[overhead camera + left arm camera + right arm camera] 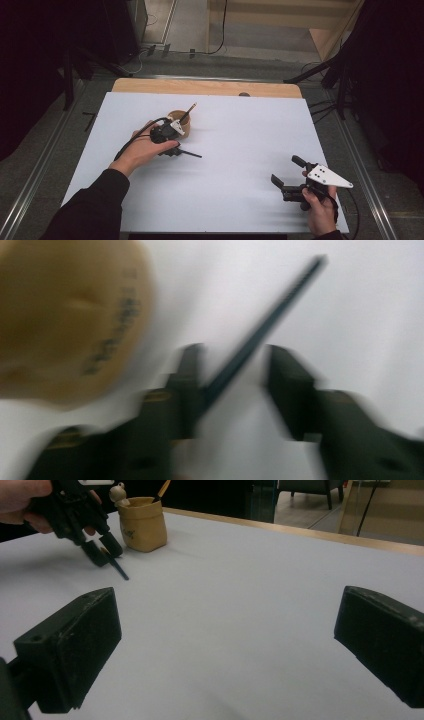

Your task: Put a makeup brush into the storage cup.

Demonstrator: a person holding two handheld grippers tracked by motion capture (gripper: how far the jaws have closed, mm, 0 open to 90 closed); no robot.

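Covering most of the scene, the white table (pixel 225 150) has a wooden strip along its far edge and broad bare room right of the tan pouch (pixel 181 126). That pouch stands toward the far left, a pencil upright inside. Just in front of it, the left gripper (pixel 232 372) has its jaws partly open astride a dark pencil (pixel 270 320), one jaw touching it. Well right of the pouch, near the front edge, the right gripper (pixel 286 172) gapes wide, empty.
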